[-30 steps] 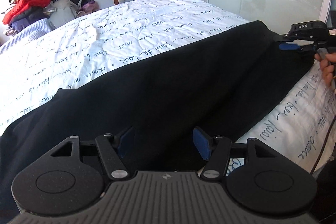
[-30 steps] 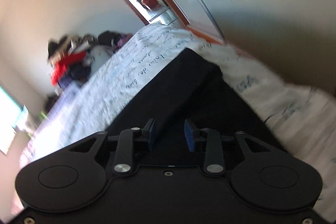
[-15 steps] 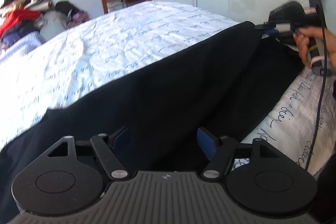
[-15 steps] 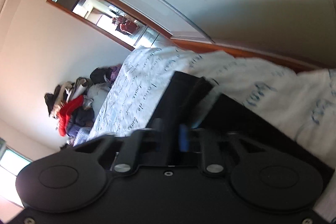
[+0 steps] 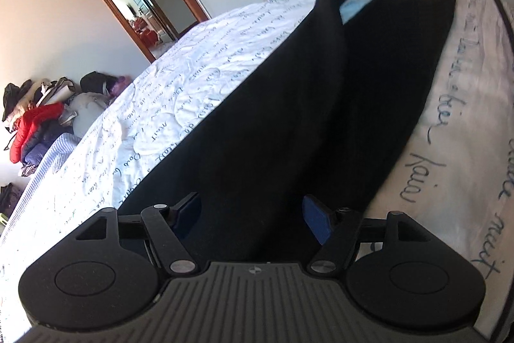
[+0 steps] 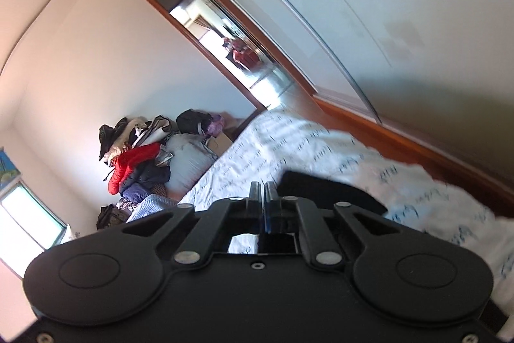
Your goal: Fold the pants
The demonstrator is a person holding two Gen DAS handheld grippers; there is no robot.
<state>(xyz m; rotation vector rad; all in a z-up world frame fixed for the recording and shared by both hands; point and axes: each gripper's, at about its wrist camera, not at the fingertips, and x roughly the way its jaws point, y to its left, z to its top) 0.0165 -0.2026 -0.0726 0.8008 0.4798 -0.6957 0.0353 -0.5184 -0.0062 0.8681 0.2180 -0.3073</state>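
Black pants (image 5: 289, 124) lie stretched along the near edge of a bed (image 5: 192, 79) covered in a white, script-printed quilt, running from the bottom centre of the left wrist view toward the upper right. There one end rises off the quilt into a tall black peak at the top of the frame. We judge this the opening of the first fold: the far end is being raised to carry it over the rest.

Our right claw (image 6: 265, 198) has its blue pads pressed together at the centre of its own view, with a strip of black cloth showing in the slot behind them, so we read it as clamped on the pants. Our left claw (image 5: 252, 211) has its pads apart at the bottom of the frame, with cloth lying between and beneath them but nothing pinched.

The next move, we think, calls for the left claw to close on the near end, or pin it, so the lifted end can travel across without dragging the whole garment.

Much stays unclear — the exact grip point is cut off at the top edge of the left wrist view, the right wrist view is blurred over the quilt, and waistband and hems cannot be told apart. A pile of clothes (image 6: 138, 156) sits at the far wall.
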